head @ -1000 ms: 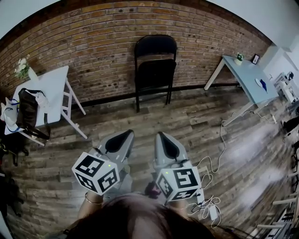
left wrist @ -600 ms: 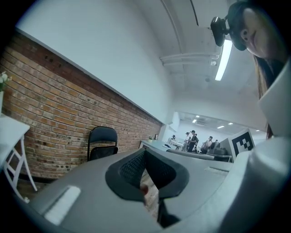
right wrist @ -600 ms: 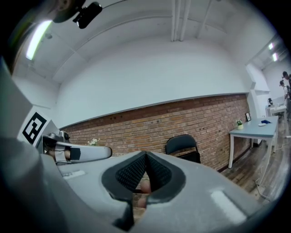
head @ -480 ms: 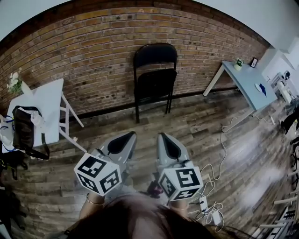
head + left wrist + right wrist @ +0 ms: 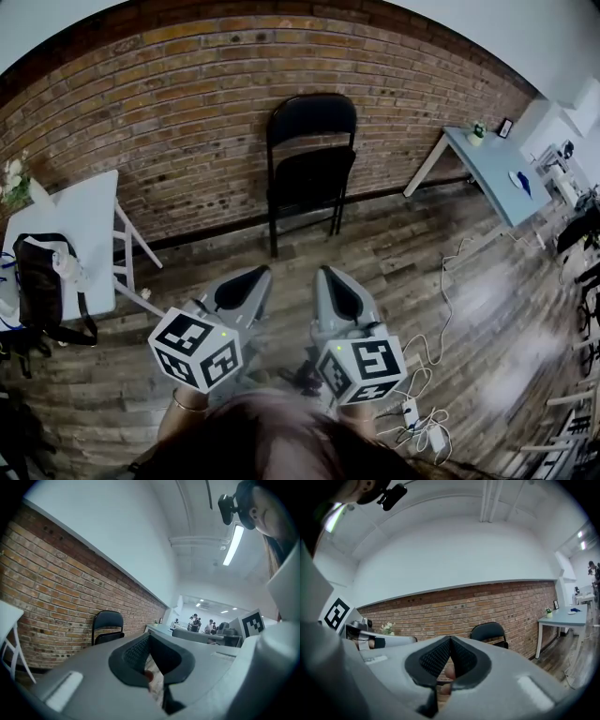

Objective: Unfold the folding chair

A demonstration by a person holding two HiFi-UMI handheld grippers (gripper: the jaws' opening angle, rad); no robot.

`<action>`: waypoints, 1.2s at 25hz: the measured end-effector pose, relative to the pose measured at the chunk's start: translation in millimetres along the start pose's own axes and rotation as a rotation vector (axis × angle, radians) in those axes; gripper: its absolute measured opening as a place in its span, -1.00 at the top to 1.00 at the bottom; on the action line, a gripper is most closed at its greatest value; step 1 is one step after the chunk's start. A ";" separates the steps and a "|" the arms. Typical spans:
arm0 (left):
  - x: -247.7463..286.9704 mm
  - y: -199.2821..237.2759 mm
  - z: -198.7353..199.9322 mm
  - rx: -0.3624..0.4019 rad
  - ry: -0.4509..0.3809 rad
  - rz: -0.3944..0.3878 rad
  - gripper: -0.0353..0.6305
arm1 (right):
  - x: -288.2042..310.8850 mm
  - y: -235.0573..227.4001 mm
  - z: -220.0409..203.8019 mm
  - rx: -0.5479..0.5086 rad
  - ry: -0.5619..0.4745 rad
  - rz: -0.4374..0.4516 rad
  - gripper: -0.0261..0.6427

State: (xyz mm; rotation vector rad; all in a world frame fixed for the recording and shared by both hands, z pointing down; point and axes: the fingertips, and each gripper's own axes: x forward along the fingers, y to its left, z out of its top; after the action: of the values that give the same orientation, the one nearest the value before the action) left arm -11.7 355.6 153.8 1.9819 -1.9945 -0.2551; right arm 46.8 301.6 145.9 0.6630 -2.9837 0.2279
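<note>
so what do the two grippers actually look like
Both the left gripper and right gripper have smooth grey shells with black ribbed jaw pads. Each carries a white cube printed with black square markers and a small green light. A thin bracelet sits on the left wrist.

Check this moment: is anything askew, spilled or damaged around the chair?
Nothing looks damaged or spilled. The folding chair stands upright, folded, against the brick wall. The only untidy spot is loose cables trailing over the wooden floor at the head view's lower right.
</note>
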 end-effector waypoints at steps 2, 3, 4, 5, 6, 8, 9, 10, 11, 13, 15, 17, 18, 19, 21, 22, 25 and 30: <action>1.5 6.3 -0.2 -0.013 0.003 -0.004 0.89 | 5.3 0.4 -0.5 0.011 0.005 -0.001 0.93; 2.0 8.7 -0.1 -0.018 0.004 -0.007 0.89 | 7.9 0.0 -0.8 0.019 0.008 -0.001 0.93; 2.3 10.7 0.2 -0.022 0.005 -0.010 0.89 | 10.1 -0.6 -1.3 0.025 0.010 -0.003 0.93; 2.4 12.8 0.2 -0.028 0.004 -0.012 0.89 | 12.0 -1.2 -2.5 0.031 0.013 -0.005 0.93; 2.5 15.2 -0.3 -0.035 0.004 -0.012 0.89 | 13.8 -1.7 -3.9 0.036 0.016 -0.008 0.93; 3.3 20.9 -3.1 -0.052 0.009 -0.006 0.89 | 17.5 -2.5 -7.3 0.046 0.023 -0.008 0.93; 4.5 24.1 -5.0 -0.059 0.013 -0.001 0.89 | 20.0 -3.1 -9.3 0.051 0.028 -0.005 0.93; 6.6 27.4 -6.7 -0.064 0.017 0.003 0.89 | 23.4 -4.3 -11.2 0.055 0.032 -0.003 0.93; 9.5 30.8 -8.1 -0.066 0.020 0.006 0.89 | 27.6 -6.3 -12.9 0.058 0.035 -0.001 0.93; 17.0 38.0 -9.3 -0.067 0.025 0.010 0.89 | 38.1 -11.4 -15.9 0.062 0.040 0.001 0.93; 27.0 46.9 -8.3 -0.066 0.027 0.014 0.89 | 51.1 -17.3 -17.9 0.066 0.043 0.006 0.93; 40.5 56.4 -5.0 -0.065 0.029 0.017 0.89 | 66.2 -24.4 -18.1 0.070 0.047 0.015 0.93; 48.6 60.7 -2.4 -0.063 0.031 0.017 0.89 | 74.2 -28.8 -17.1 0.071 0.049 0.018 0.93; 57.3 64.7 0.8 -0.060 0.033 0.014 0.89 | 82.2 -33.6 -15.5 0.073 0.049 0.021 0.93; 75.6 72.4 8.0 -0.053 0.036 0.008 0.89 | 98.1 -43.8 -10.9 0.076 0.045 0.024 0.93; 84.8 76.5 11.5 -0.049 0.038 0.005 0.89 | 106.0 -49.3 -8.1 0.076 0.041 0.023 0.93; 112.8 88.2 22.3 -0.040 0.045 -0.002 0.89 | 128.5 -68.3 1.5 0.080 0.030 0.015 0.93; 161.2 100.1 41.5 -0.031 0.046 -0.019 0.89 | 163.6 -104.2 17.3 0.096 0.019 0.014 0.93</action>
State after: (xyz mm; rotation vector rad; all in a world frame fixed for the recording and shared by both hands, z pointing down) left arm -118.2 193.6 165.2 1.9707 -1.9328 -0.2409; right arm -57.4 137.6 159.7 0.6453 -2.9758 0.3789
